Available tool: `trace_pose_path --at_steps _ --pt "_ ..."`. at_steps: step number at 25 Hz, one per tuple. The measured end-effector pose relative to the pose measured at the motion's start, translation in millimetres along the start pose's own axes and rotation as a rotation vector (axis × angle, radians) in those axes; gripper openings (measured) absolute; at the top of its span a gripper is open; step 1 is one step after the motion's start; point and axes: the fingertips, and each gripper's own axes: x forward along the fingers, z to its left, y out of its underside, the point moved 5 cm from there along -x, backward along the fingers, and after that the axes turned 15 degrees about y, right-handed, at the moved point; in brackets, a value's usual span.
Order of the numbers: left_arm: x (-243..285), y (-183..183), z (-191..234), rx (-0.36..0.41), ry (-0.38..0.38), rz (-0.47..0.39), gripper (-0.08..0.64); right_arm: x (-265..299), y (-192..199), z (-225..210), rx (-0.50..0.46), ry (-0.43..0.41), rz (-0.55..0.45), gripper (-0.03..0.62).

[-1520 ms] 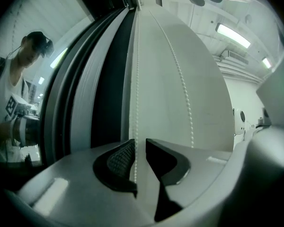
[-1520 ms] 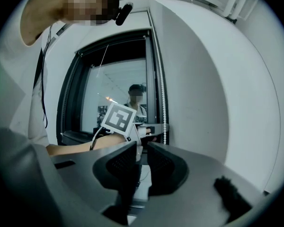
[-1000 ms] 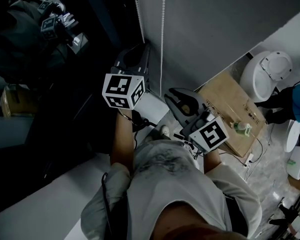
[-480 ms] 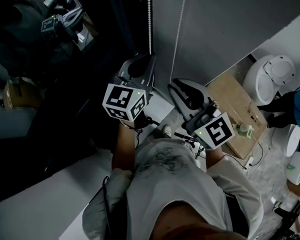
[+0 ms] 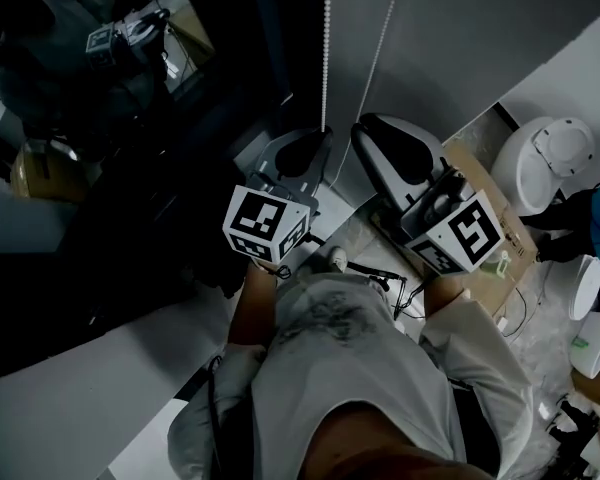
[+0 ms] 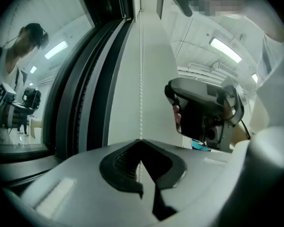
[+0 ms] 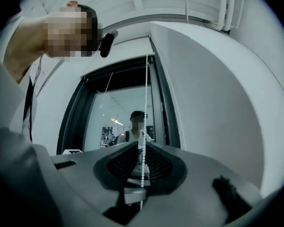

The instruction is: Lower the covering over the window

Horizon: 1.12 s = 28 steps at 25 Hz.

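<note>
Chain-pull step: left hand-held gripper [image 6: 141,141] clamped on bead chain [image 6: 141,79]; right hand-held gripper [image 7: 143,143] just closing round it, unpinched; next: pinch, draw down.

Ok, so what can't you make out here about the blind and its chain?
Lower edge of the blind: nowhere clear; the window in the right gripper view shows only reflections.
Lower loop of the bead chain: head view, hidden behind the left tongs shut on it.
Its top fitting: cut by the head view's upper edge, tiny in the right gripper view.

Pale floor [image 5: 550,340], flat cardboard box [image 5: 507,226] lying on it, white round appliance [image 5: 546,164] beside the box
</note>
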Motion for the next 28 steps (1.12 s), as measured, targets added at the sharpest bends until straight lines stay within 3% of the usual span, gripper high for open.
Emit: trace_pose_path --at_steps 9,23,28 --pt "-14.2 1.8 -22.7 -0.001 0.010 -0.003 0.006 19.9 -23.6 20.8 -0.048 -0.075 -0.005 0.069" --pt "-27.3 5.7 -41.7 -0.008 0.018 -0.020 0.006 33.0 -33.9 33.5 -0.044 -0.103 -0.026 0.074" --pt "-31.1 7.4 -42.1 -0.011 0.012 -0.022 0.006 32.0 -34.2 35.7 -0.041 -0.102 -0.031 0.024"
